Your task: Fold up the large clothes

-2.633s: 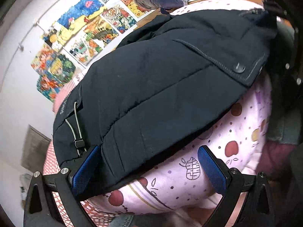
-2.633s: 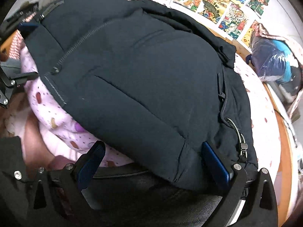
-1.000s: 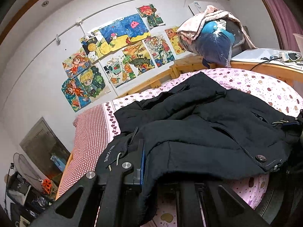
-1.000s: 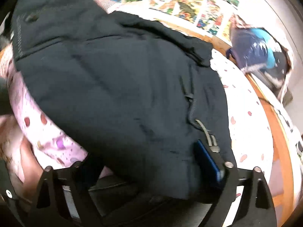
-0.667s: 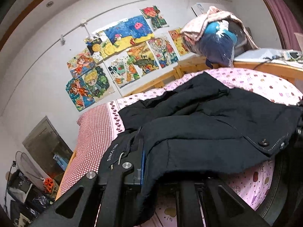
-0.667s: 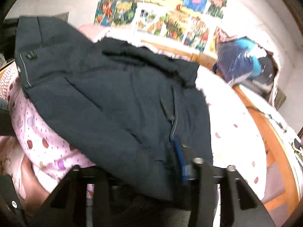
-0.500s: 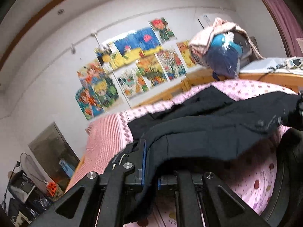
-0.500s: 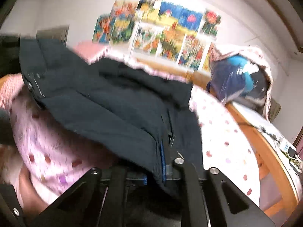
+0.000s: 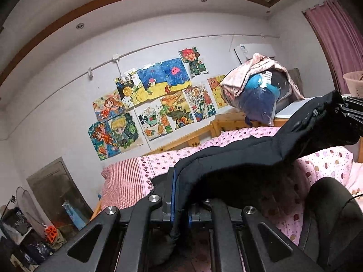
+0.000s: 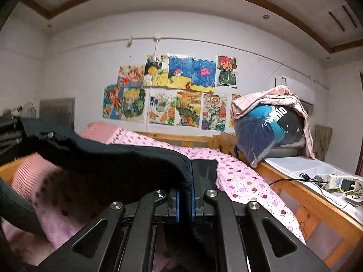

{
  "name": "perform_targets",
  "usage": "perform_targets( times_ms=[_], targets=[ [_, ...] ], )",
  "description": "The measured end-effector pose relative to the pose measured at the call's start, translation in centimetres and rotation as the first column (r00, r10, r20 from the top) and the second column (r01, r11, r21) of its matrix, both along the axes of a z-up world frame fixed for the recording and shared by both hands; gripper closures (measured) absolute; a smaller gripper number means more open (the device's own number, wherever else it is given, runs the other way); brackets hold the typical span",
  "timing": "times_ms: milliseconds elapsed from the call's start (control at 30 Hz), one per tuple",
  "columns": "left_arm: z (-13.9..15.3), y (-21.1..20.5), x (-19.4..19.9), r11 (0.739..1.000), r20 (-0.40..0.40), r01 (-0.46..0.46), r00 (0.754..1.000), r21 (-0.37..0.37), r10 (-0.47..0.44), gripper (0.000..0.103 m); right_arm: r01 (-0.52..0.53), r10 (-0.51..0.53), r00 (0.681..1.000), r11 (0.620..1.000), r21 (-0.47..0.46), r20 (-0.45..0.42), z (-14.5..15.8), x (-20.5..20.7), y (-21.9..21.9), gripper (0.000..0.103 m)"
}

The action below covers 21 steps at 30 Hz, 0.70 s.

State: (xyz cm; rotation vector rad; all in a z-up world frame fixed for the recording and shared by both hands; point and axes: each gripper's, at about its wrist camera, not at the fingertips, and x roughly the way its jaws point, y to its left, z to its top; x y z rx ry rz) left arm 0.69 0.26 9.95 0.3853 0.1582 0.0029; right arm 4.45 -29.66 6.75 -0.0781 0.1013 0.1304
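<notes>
A large dark navy padded jacket hangs stretched between my two grippers above a bed with a pink spotted cover. My left gripper is shut on one corner of its hem. My right gripper is shut on the other corner; the jacket runs from it to the left. In the left wrist view the right gripper shows at the far right with the jacket edge in it. The jacket's far part rests on the bed, hidden behind the lifted edge.
A wooden bed frame runs along the right, with a white shelf of cables beside it. A blue plastic bag under a pink blanket sits at the bed's far right corner. Drawings cover the back wall. A red-checked pillow lies left.
Both grippers were open beside the hem 2.6 s ago and have closed on it. Since then both have lifted the hem, and the cameras have tilted up to face the wall.
</notes>
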Motion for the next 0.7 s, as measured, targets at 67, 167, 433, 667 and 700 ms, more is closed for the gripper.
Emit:
perform_targets(
  times_ms=[67, 167, 433, 667, 700],
  targets=[
    [1.1, 0.3, 0.3, 1.000, -0.011, 0.006, 1.000, -0.015, -0.006, 0.096, -0.007, 0.008, 0.999, 1.000, -0.028, 0.039, 1.0, -1.0, 0.2, 0.097],
    [2.2, 0.9, 1.5, 0.998, -0.039, 0.014, 0.999, -0.055, -0.016, 0.096, -0.014, 0.020, 0.996, 0.998, -0.064, 0.083, 2.0, -1.3, 0.8, 0.097],
    [4.0, 0.7, 6.7, 1.000, -0.056, 0.028, 0.998, 0.010, -0.028, 0.096, -0.013, 0.023, 0.994, 0.995, -0.104, 0.103, 4.0, 2.8, 2.2, 0.097],
    [5.6, 0.9, 12.6, 1.000, -0.134, 0.009, 0.991, 0.003, -0.009, 0.095, -0.004, 0.019, 0.993, 0.992, -0.130, 0.112, 5.5, 7.1, 3.6, 0.097],
    [5.8, 0.9, 13.4, 1.000, -0.139, 0.006, 0.990, 0.009, -0.005, 0.095, -0.013, 0.027, 0.995, 0.990, -0.143, 0.100, 5.9, 8.3, 3.8, 0.097]
  ],
)
